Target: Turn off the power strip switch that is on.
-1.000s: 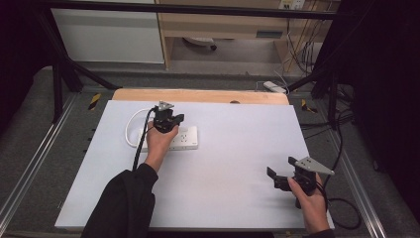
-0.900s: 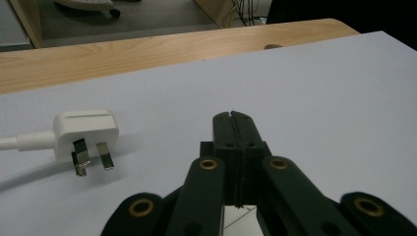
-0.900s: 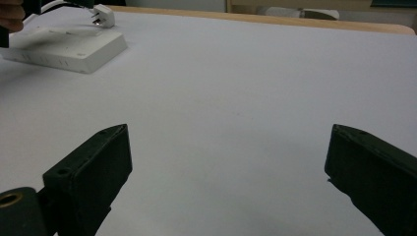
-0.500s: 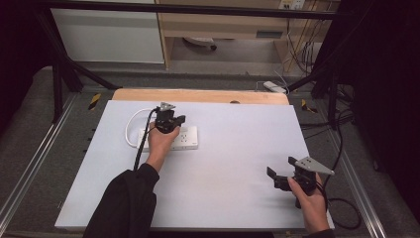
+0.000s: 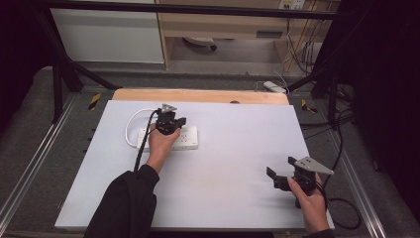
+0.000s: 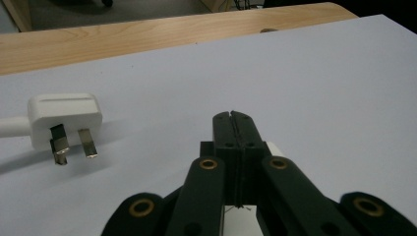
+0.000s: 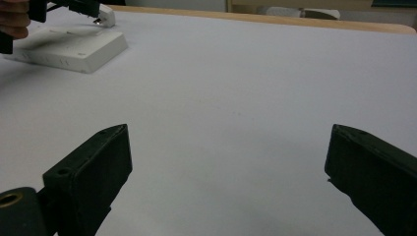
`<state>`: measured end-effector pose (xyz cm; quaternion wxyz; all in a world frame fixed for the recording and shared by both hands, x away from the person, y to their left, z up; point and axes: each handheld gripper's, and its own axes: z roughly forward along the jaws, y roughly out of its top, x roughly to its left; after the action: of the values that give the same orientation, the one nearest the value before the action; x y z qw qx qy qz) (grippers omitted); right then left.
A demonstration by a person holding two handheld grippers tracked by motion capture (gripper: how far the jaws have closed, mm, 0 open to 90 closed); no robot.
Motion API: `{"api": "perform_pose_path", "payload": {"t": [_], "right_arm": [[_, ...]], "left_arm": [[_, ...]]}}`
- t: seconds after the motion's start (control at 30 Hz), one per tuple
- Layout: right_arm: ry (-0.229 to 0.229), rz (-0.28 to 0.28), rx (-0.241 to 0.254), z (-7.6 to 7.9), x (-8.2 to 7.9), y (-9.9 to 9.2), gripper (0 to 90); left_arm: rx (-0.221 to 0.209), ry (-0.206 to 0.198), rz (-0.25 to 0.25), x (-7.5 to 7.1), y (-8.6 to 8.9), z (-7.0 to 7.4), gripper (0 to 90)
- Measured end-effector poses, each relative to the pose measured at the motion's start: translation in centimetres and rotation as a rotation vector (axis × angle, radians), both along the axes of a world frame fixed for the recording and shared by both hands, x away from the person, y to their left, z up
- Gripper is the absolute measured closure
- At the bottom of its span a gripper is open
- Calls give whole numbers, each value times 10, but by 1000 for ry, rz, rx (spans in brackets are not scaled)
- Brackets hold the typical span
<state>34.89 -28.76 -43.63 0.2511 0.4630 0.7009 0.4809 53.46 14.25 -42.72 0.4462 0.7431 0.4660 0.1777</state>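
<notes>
A white plug (image 6: 64, 115) of smooth, slightly glossy plastic with bright metal pins is seen at ten o'clock on the matt white table sheet (image 6: 319, 93). Pale, grained wood (image 6: 123, 39) is shown at twelve o'clock. The power strip (image 7: 74, 46) looks like matt white plastic.

We see a white tabletop (image 5: 237, 148) edged by a wooden strip (image 5: 198, 95), grey carpeted floor (image 5: 29, 148) around it, black frame bars (image 5: 64, 74), and a wooden cabinet (image 5: 223, 25) behind.
</notes>
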Motion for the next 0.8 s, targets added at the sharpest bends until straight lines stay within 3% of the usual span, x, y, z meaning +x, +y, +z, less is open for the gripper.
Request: {"api": "perform_pose_path", "payload": {"t": [0.8], "right_arm": [[-1,0,1,0,0,0,43]], "left_arm": [[15,27,-27,-6,-6,-10,900]]}}
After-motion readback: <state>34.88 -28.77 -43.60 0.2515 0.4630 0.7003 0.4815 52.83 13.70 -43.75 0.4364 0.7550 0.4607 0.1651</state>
